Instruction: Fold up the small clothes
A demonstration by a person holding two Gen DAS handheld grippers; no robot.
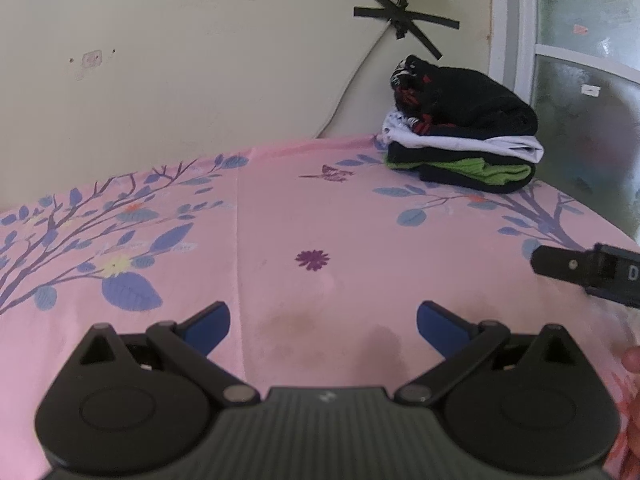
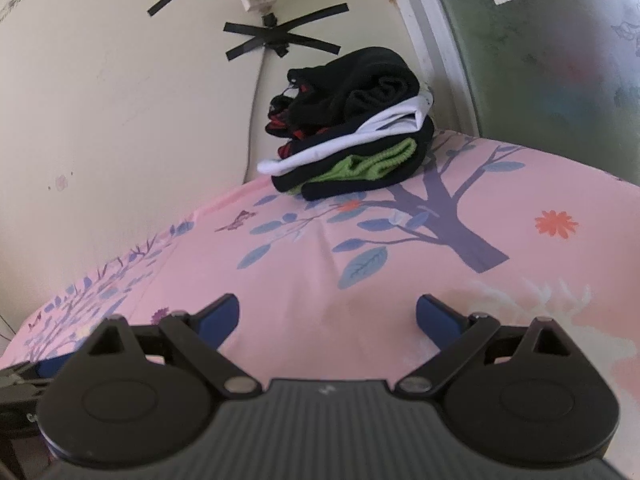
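Our left tongs (image 1: 323,322) and right tongs (image 2: 327,320) both stand apart, holding nothing, over the pink bed sheet (image 1: 320,220). The stack of clothes (image 1: 464,128) lies ahead and to the right at the bed's far corner, long axis roughly along the far edge; the right tongs look nearer. We can read no labels.

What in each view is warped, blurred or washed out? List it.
Left wrist view: fisheye bends the sheet edge into an arc; the right gripper at the frame's side is motion-blurred. Right wrist view: the window frame curves; the sheet's near right patch looks washed out; the clothes pile stays fairly sharp.
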